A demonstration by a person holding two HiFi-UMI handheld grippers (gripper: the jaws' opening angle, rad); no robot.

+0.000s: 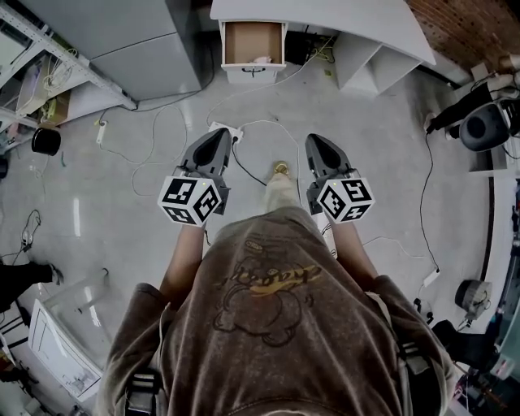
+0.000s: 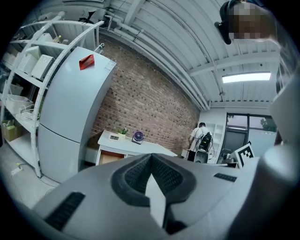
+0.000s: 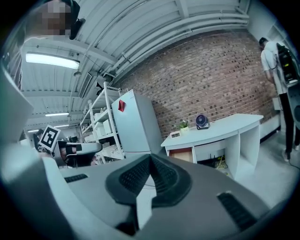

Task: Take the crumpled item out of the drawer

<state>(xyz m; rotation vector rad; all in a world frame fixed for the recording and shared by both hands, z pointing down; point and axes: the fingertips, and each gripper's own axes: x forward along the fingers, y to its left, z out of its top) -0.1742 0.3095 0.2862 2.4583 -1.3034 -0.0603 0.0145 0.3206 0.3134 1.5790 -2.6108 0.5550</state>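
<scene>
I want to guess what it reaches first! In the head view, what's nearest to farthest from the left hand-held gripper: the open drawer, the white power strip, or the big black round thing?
1. White power strip, right by the left hand-held gripper.
2. Open drawer, ahead at the desk.
3. Big black round thing, far right.

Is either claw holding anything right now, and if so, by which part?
Nothing is held. The left claw and right claw are both shut and empty, well short of the open drawer holding the crumpled item.
</scene>
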